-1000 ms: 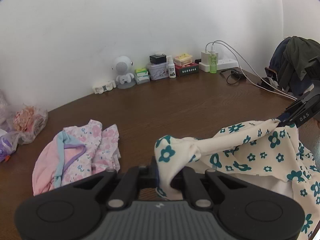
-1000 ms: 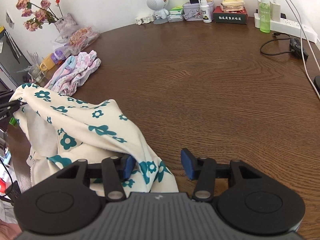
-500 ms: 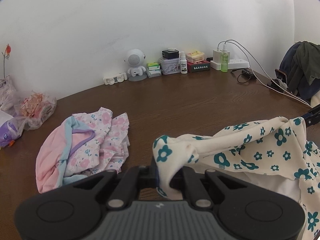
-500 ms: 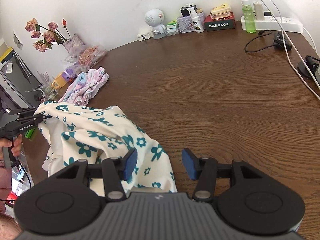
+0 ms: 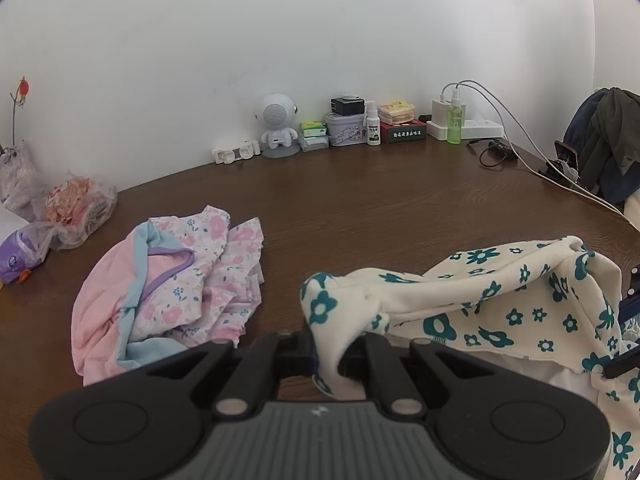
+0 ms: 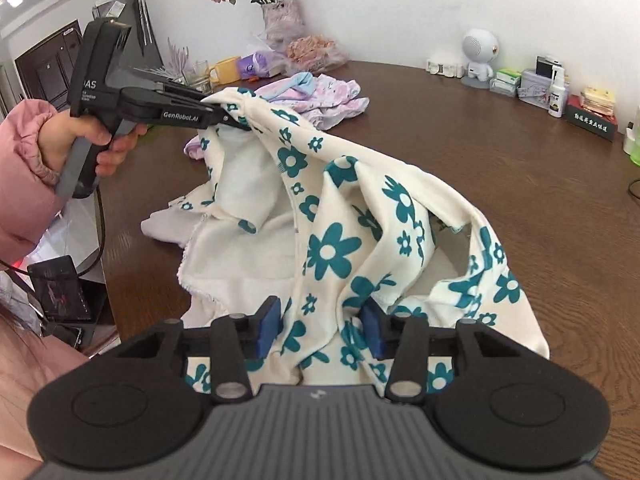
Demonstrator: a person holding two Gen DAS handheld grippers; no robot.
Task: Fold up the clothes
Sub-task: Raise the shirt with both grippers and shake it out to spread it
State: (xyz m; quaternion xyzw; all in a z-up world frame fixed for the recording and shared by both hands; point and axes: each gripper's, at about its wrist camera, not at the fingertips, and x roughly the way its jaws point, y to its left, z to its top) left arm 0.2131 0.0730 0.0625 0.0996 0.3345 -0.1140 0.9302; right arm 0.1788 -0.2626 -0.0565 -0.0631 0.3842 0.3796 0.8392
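A cream garment with teal flowers (image 5: 500, 300) hangs bunched above the brown table (image 5: 400, 208). My left gripper (image 5: 332, 344) is shut on one corner of it and holds that corner up; the right wrist view shows this pinch, with the left gripper (image 6: 236, 118) in a hand with a pink sleeve. My right gripper (image 6: 320, 328) is low over the garment (image 6: 332, 248). Its jaws are closing, with a fold of the fabric between the blue pads (image 6: 268, 328), and I see no firm squeeze.
A pile of pink floral clothes (image 5: 168, 292) lies left of the garment. Along the wall stand a white robot-shaped speaker (image 5: 278, 124), boxes, bottles and a power strip with cables (image 5: 464, 128). Plastic bags (image 5: 76, 208) sit far left. A vase of flowers (image 6: 276, 20) stands behind them.
My right gripper swung left over the garment, and a fold now sits between its jaws instead of draping by one finger. The left gripper kept its hold and hardly moved.
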